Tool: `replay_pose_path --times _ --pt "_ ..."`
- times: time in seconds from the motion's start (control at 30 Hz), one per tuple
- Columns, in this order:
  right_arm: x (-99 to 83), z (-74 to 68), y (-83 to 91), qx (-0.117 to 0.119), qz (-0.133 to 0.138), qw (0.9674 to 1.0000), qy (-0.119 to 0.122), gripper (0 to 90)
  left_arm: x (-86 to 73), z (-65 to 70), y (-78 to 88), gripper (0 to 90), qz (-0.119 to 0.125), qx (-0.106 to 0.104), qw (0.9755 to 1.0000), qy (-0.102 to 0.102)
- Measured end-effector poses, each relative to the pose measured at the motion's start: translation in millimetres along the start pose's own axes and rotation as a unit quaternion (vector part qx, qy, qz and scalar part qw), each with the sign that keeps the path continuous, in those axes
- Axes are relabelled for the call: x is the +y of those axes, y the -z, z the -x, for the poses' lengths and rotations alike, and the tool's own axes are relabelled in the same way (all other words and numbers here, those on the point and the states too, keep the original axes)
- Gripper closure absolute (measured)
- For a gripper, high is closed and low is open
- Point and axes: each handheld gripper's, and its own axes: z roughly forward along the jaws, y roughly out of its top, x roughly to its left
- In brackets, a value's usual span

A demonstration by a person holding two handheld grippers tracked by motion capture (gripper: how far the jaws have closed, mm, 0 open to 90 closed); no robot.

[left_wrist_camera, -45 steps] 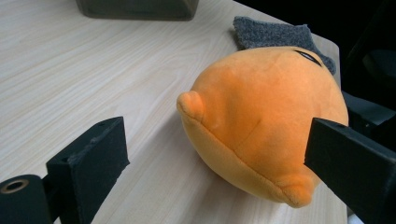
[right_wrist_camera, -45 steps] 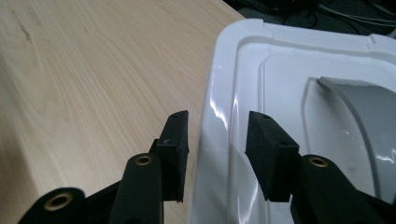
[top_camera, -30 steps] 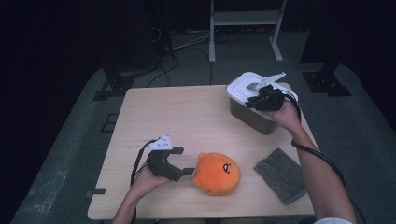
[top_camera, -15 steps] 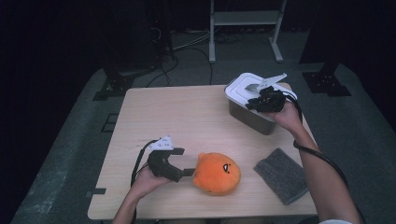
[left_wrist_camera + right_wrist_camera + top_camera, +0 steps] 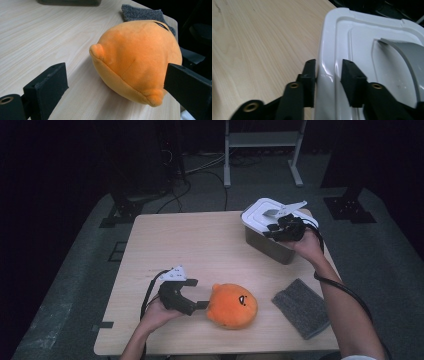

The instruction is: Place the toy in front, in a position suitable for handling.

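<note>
An orange plush toy [image 5: 232, 306] lies on the wooden table [image 5: 200, 240] near its front edge, large and close in the left gripper view [image 5: 140, 60]. My left gripper [image 5: 198, 294] lies just left of it, open, its jaws either side of the toy's near end [image 5: 116, 75] without touching it. At the back right stands a dark bin [image 5: 265, 245] with a white lid [image 5: 262, 210]. My right gripper [image 5: 272, 231] sits at the lid's near edge. Its jaws [image 5: 328, 67] straddle the lid's rim [image 5: 324, 75], one pad against the outside and one on top.
A grey cloth [image 5: 301, 307] lies flat at the table's front right, and its corner [image 5: 142, 13] lies beyond the toy. A white metal stand [image 5: 262, 150] and cables are on the dark floor behind the table.
The right hand has shifted slightly left along the bin's lid. The left gripper and the plush toy have stayed put.
</note>
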Motion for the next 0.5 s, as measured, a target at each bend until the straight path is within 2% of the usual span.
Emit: replay_pose_path --times 0.03,0.2,0.5 --pt "0.6 -0.6 0.3 0.008 0.003 1.0 -0.001 70.3 0.0 -0.1 0.0 4.1 0.0 0.0 1.0 0.0" --pt "2.7 -2.3 -0.2 0.007 -0.003 1.0 0.0 71.2 0.0 0.1 0.1 4.1 -0.001 -0.002 1.0 0.0" --pt "1.5 -6.6 2.0 0.024 -0.002 0.9997 0.003 71.6 0.5 0.6 -1.5 4.1 -0.003 -0.003 1.0 0.001"
